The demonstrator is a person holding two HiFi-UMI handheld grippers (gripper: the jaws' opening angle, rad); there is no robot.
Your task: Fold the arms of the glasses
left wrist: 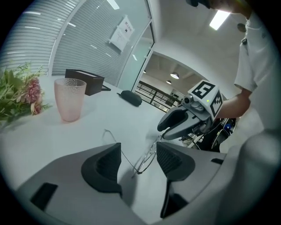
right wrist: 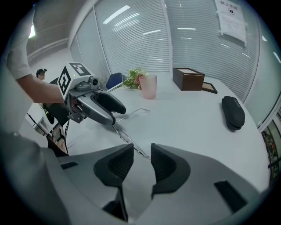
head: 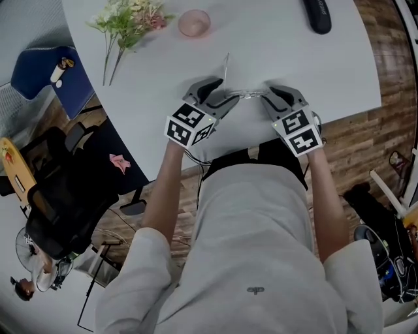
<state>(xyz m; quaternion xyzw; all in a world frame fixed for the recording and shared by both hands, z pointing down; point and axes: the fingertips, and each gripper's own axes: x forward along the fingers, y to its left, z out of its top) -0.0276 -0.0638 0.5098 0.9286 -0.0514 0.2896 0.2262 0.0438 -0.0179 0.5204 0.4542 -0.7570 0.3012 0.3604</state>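
— Working right at the near edge of the white table (head: 339,59), keeping well apart from the pink cup (head: 194,23) and black case (head: 317,14) toward the far edge.

— Steadying the glasses (head: 248,94) there: seemingly pinching their right end in the right gripper (right wrist: 142,149), holding the left gripper (left wrist: 138,147) spread wide around the left hinge, pressing nothing.

— Folding which side next?

— Probably sweeping the outstretched temple (head: 226,65) inward toward the lenses, minding that near edge.

Only the glasses (head: 247,94) filled the narrow gap between left claw (head: 221,94) and right claw (head: 271,96). Beyond, bare counter (head: 287,59) lay open; flowers (head: 127,19), pink cup (head: 194,22) and black case (head: 317,14) stood well away at the far side.
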